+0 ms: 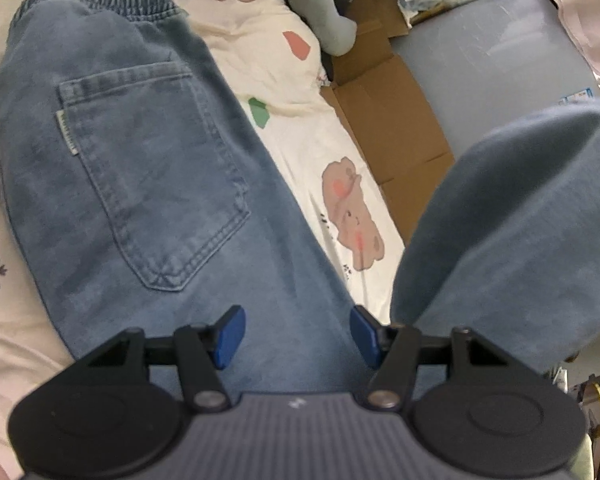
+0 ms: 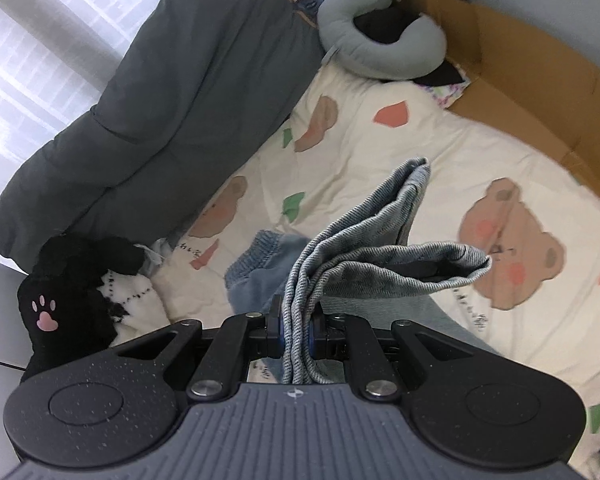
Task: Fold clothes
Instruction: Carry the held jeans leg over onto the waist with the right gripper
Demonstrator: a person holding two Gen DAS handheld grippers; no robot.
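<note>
Soft window daylight, fisheye-bent edges, slight blur.

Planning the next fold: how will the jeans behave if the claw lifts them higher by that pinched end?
The jeans will probably stay floppy: the end pinched in the right claw already buckles into folds. They look thick, so likely weighty; the part lying on the bedsheet may drag.
</note>
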